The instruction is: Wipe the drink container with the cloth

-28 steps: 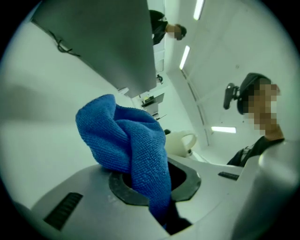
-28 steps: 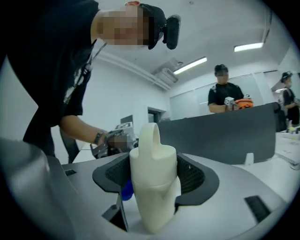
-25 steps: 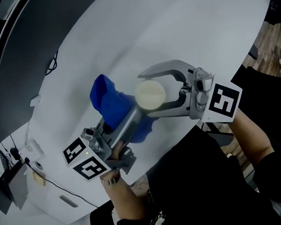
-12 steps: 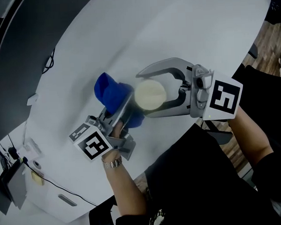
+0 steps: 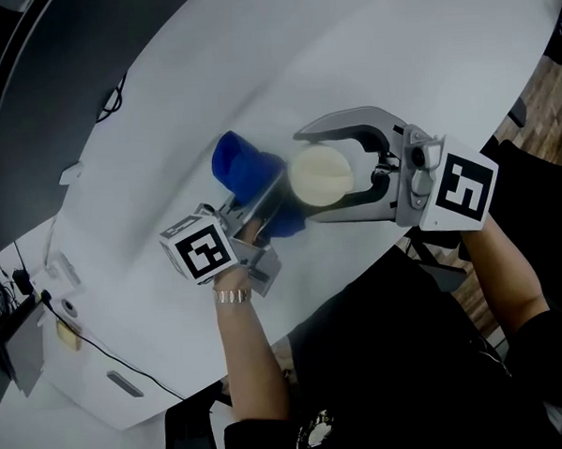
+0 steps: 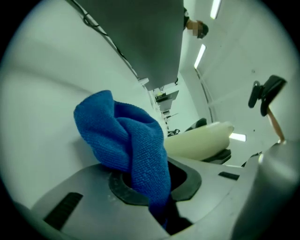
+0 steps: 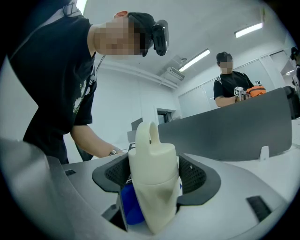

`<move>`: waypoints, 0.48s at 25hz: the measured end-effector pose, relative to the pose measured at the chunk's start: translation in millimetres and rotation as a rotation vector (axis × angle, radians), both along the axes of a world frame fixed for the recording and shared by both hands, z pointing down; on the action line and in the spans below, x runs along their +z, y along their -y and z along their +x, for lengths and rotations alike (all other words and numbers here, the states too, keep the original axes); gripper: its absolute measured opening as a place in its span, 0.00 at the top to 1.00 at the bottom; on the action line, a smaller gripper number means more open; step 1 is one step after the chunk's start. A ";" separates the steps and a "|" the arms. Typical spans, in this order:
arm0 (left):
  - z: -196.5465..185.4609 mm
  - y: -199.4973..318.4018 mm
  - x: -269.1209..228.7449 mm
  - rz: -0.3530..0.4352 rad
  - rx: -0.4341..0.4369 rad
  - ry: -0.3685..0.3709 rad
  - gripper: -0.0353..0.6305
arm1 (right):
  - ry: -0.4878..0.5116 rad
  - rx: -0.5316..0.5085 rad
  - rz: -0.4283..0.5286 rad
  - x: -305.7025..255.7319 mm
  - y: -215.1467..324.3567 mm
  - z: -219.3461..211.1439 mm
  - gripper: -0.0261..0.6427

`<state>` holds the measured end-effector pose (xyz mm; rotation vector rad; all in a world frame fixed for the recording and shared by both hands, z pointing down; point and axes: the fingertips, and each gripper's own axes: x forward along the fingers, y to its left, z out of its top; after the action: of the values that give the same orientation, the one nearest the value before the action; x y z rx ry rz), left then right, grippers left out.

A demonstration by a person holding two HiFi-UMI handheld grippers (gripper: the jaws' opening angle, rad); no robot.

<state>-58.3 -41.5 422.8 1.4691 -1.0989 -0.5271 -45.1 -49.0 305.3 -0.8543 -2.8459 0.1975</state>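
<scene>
The left gripper [image 5: 261, 199] angles up and forward, its jaws pinched together on the blue cloth [image 6: 126, 140]. The left hand [image 5: 244, 268] grips it just behind the jaws, beside its marker cube [image 5: 200, 254] — a wristband [image 5: 233, 295] on the bare forearm behind. The right gripper [image 5: 308, 175] lies level, aimed across at the left gripper's tips, jaws clamped either side of the cream drink container [image 7: 152, 178]

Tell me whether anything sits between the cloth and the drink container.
Nothing visible does. The blue cloth, pinched in the left gripper, appears to lie directly against the side of the cream drink container, which the right gripper clamps.
</scene>
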 end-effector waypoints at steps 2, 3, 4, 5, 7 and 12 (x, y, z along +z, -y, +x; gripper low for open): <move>1.0 -0.1 1.4 0.000 0.001 -0.012 0.87 | -0.002 0.002 0.001 -0.3 0.3 -0.2 0.54; 0.8 0.4 0.5 0.004 0.003 -0.015 0.87 | 0.001 0.005 0.002 -1.4 0.8 -1.2 0.54; 0.6 0.7 0.0 0.005 0.005 -0.018 0.87 | 0.005 0.010 0.004 -2.9 1.2 -2.6 0.54; 0.2 0.7 0.5 0.001 0.007 -0.022 0.87 | 0.008 0.019 0.006 -4.0 1.6 -4.3 0.54; -4.3 0.8 5.3 -0.014 0.009 -0.024 0.88 | 0.007 0.062 0.021 -3.3 5.5 -8.3 0.54; -10.2 1.4 10.9 -0.018 0.007 -0.036 0.88 | -0.030 0.392 0.114 -0.7 28.3 7.5 0.54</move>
<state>-68.5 -42.9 433.6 1.4423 -1.0670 -0.5353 -37.5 -77.3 304.7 -0.2634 -2.9330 0.0913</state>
